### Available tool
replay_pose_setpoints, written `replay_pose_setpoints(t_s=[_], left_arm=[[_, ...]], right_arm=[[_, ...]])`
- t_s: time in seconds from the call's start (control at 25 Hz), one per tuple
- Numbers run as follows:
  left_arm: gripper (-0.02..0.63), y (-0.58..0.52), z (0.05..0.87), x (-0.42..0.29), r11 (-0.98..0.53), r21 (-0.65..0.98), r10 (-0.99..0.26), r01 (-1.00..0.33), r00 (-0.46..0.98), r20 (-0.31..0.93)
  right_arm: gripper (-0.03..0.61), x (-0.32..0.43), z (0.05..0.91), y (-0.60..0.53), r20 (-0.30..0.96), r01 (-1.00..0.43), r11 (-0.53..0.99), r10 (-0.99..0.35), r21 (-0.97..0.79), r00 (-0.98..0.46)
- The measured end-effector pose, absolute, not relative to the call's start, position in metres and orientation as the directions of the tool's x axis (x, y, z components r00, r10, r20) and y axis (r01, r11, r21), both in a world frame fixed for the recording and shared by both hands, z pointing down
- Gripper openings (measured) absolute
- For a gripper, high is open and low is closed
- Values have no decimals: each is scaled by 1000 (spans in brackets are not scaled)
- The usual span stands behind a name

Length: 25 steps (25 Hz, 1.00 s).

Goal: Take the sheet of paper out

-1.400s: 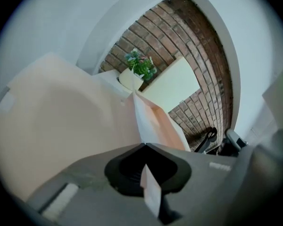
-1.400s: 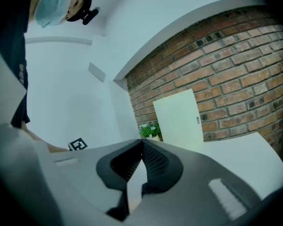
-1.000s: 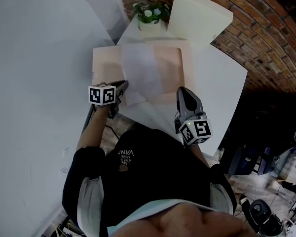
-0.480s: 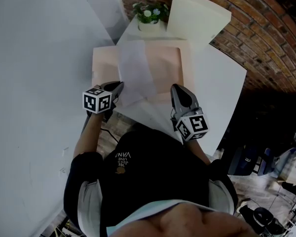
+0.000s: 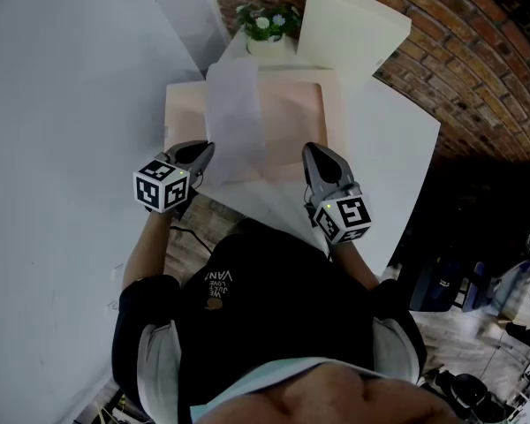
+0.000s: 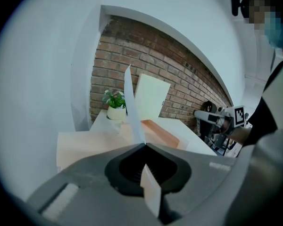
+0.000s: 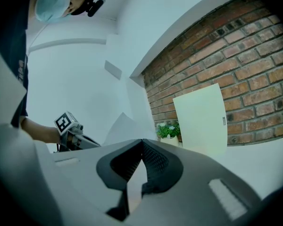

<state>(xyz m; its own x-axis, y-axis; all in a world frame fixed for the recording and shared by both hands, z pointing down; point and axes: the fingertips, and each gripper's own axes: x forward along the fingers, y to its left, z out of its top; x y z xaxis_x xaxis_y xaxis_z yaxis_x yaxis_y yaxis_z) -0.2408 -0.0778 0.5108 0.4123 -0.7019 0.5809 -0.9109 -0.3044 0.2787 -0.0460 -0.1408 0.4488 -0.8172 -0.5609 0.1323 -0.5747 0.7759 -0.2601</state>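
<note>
Sheet of paper (image 5: 234,113) risen above tray (image 5: 334,113) | left gripper (image 5: 207,150) pinching it | right gripper (image 5: 312,150) fingers together

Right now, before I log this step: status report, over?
Left gripper shut on the sheet, raised over the tray. Right gripper shut, apparently on the tray's near rim. Nothing blocking.

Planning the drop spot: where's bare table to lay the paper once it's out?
Best: the white tabletop right of the shallow peach tray, in front of the cream board leaning on the brick wall. Crowded: the far corner, with the potted white-flowered plant and the board. Left of the tray, no bare table shows. The left gripper holds the translucent white paper sheet.
</note>
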Motion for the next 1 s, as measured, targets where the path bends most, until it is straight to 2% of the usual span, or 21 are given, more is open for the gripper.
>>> replay_pose_setpoints(t_s=[0.52,1.0], left_arm=[[2,-62,458,-202,-512,267,-655,-816,572,493],[2,-59,410,-167,-672,303,-598,-676,736,318]], right_arm=[[2,-46,438,-151,102,-573,778,-568,-258,-817],[2,-33,436,-162,80,-586,760,-590,-281,-803]])
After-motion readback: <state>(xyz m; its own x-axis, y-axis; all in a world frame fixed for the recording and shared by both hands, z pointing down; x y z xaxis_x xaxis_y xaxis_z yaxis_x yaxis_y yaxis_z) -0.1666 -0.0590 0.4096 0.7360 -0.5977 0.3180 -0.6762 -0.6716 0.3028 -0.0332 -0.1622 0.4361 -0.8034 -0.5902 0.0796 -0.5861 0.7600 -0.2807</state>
